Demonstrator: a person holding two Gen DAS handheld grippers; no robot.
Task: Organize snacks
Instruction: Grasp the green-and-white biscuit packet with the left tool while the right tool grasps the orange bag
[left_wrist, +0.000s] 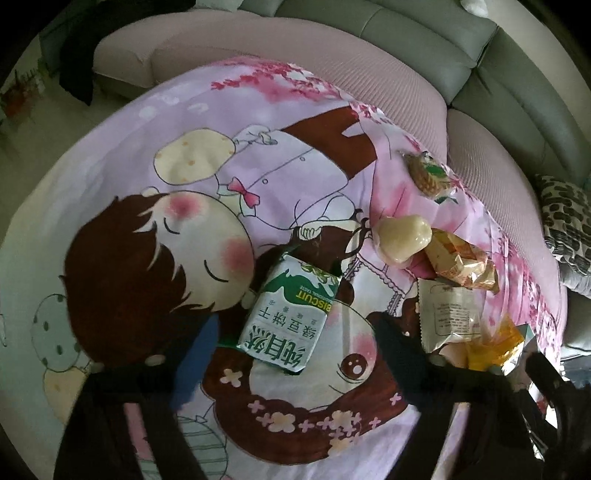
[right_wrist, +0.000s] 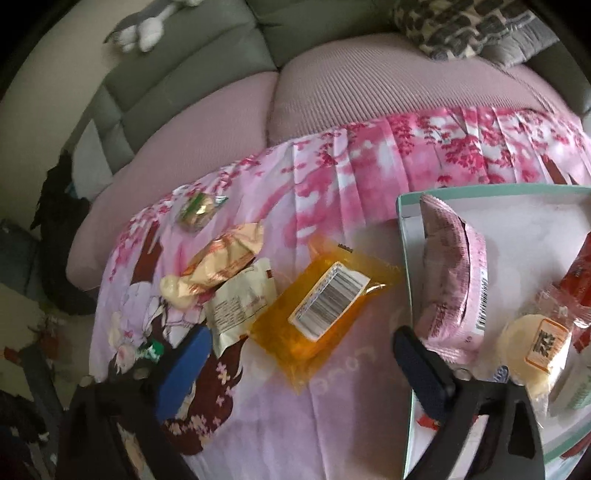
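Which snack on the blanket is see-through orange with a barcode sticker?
The orange packet, lying flat beside the tray. It alone is clear orange with a white barcode label; its neighbours are cream, gold or green.

left hand-held gripper (left_wrist: 291, 343) angled down, jaws apart, right hand-held gripper (right_wrist: 299, 354) likewise, nothing gripped

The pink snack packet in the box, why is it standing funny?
The pink snack packet stands on its edge, leaning against the left wall of the white box with a mint-green rim. The round pale cake in clear wrap beside it lies flat. Nothing looks spilled or torn.
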